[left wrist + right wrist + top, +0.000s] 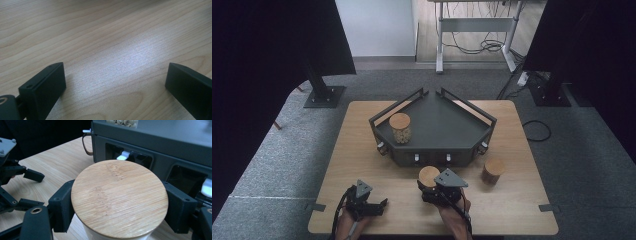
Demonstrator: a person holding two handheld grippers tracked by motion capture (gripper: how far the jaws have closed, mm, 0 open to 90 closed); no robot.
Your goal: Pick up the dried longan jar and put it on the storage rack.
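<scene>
A dark grey angular tray (439, 127) sits on the far half of the light wooden table (362, 150). Inside it, near its left wall, stands 1 jar with a bamboo lid (400, 128), holding pale round pieces. Another lidded jar (492, 171) stands on the table just off the tray's front right corner. Beyond the table, grey carpet (277, 150) carries 2 black stands and loose cables (484, 47).
</scene>
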